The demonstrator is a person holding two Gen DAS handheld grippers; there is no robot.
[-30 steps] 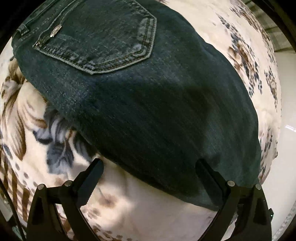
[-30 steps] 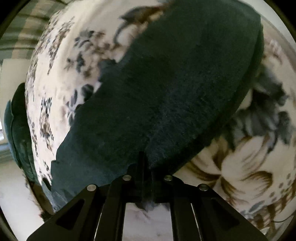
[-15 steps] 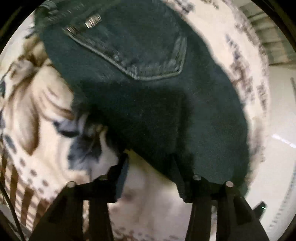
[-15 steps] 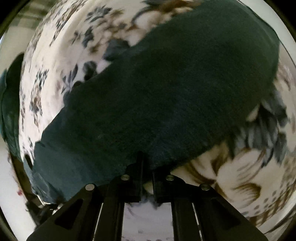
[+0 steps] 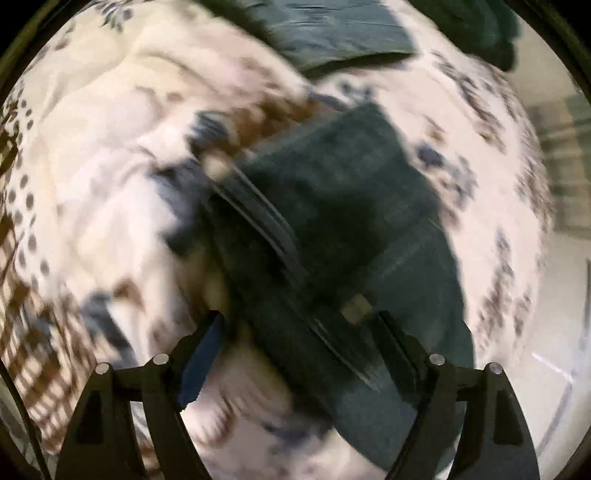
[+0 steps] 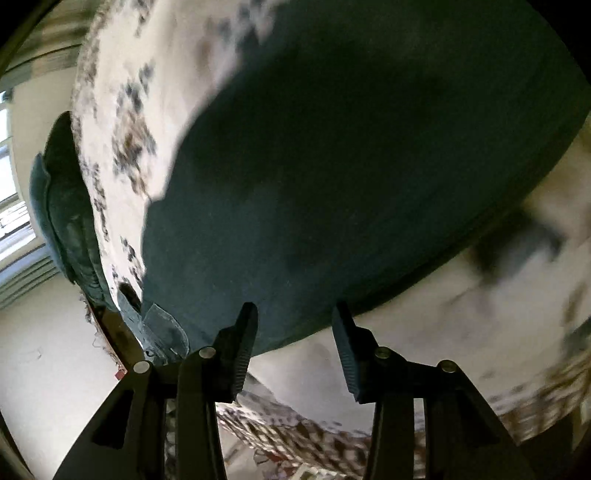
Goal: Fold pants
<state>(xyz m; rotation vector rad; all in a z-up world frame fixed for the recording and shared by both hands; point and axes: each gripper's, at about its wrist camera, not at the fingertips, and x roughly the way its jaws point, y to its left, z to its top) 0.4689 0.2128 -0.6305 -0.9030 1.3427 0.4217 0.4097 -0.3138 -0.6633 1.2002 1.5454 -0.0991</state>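
Slipping apart is the risk: the dark teal denim pants [image 5: 332, 206] lie folded on the cream floral blanket [image 5: 110, 155], and a careless snag could undo the layers. Left gripper [image 5: 299, 328] and right gripper [image 6: 293, 325] both hang spread, pinching nothing.

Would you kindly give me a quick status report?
Left gripper open, right gripper open. Jeans flat on floral blanket, nothing gripped. More dark clothes lie beyond.
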